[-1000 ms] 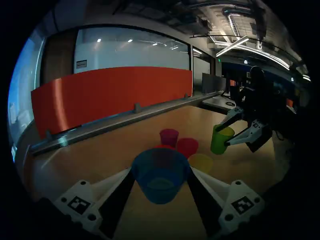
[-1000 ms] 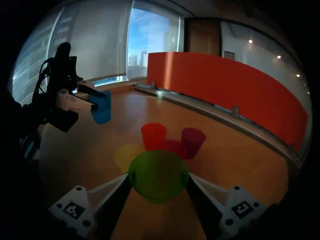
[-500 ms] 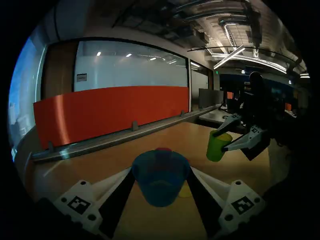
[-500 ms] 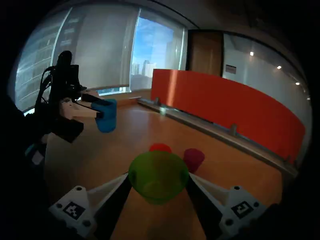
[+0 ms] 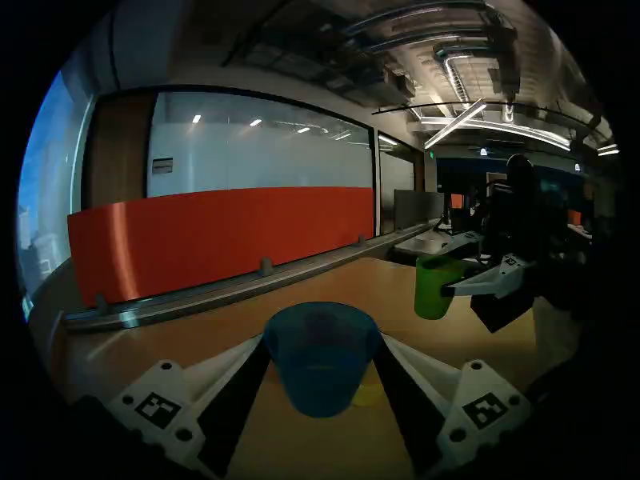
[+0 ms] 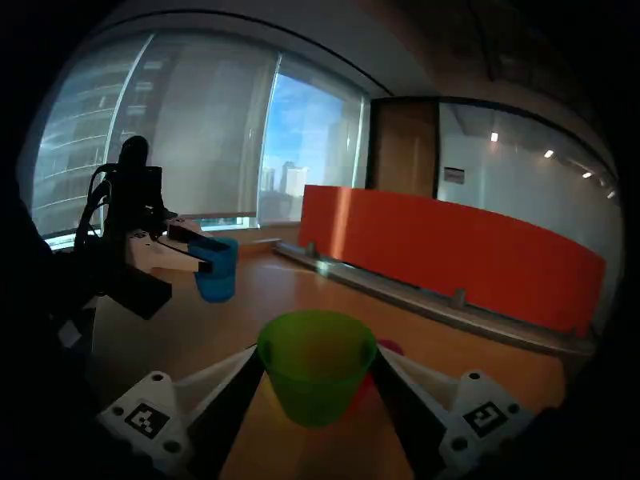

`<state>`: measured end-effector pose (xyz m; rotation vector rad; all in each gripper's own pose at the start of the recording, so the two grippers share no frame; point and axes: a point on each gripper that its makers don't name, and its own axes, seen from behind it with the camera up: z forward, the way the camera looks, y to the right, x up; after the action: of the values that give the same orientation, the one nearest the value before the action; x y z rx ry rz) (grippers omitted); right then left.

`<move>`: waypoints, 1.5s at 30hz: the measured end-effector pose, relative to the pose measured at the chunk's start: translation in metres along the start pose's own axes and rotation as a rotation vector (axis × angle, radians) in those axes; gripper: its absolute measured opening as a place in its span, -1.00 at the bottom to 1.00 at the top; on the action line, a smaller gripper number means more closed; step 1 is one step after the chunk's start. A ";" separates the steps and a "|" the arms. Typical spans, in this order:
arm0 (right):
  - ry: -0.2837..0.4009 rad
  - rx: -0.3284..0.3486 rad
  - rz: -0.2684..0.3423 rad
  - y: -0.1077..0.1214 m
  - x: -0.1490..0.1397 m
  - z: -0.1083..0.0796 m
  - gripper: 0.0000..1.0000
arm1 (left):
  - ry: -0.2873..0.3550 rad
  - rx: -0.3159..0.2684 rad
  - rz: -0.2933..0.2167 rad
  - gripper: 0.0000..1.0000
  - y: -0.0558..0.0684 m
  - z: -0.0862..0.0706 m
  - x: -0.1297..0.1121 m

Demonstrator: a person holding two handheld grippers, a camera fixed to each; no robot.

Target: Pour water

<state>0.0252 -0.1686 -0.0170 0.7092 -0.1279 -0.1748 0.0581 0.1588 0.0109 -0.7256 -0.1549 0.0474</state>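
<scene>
In the left gripper view, my left gripper [image 5: 320, 352] is shut on a translucent blue cup [image 5: 322, 356], held upright above the wooden table [image 5: 240, 320]. A sliver of a yellow cup [image 5: 366, 392] peeks out behind it. Farther right, the right gripper [image 5: 460, 286] holds a green cup [image 5: 434, 286] upright. In the right gripper view, my right gripper [image 6: 317, 364] is shut on that green cup [image 6: 317, 364]. Red [image 6: 366, 384] shows just behind its rim. At the left, the left gripper [image 6: 188, 248] carries the blue cup [image 6: 216, 268]. No water is discernible in either cup.
A long orange partition [image 5: 216, 228] with a metal rail [image 5: 200, 292] runs along the table's far edge. Behind it are a glass wall and a bright window [image 6: 308, 144]. A person's dark arm [image 6: 48, 272] is at the left of the right gripper view.
Both grippers have risen with their cups. The cups standing on the table have dropped out of sight behind the held ones. The held cups are closer to upright.
</scene>
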 end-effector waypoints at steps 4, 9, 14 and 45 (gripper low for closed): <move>0.032 -0.006 -0.001 0.000 0.005 0.000 0.85 | 0.009 -0.001 0.003 0.72 0.000 0.001 0.003; 0.063 -0.013 0.000 0.001 0.010 0.001 0.85 | 0.013 0.000 0.007 0.72 0.001 0.003 0.006; 0.077 -0.006 -0.005 -0.002 0.013 0.003 0.85 | 0.030 0.000 0.007 0.72 0.002 0.004 0.011; 0.077 0.110 0.030 -0.038 0.006 0.028 0.83 | 0.077 0.009 0.086 0.72 0.006 0.013 0.046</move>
<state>0.0215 -0.2154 -0.0207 0.8220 -0.0745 -0.1126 0.1018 0.1758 0.0224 -0.7242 -0.0494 0.1020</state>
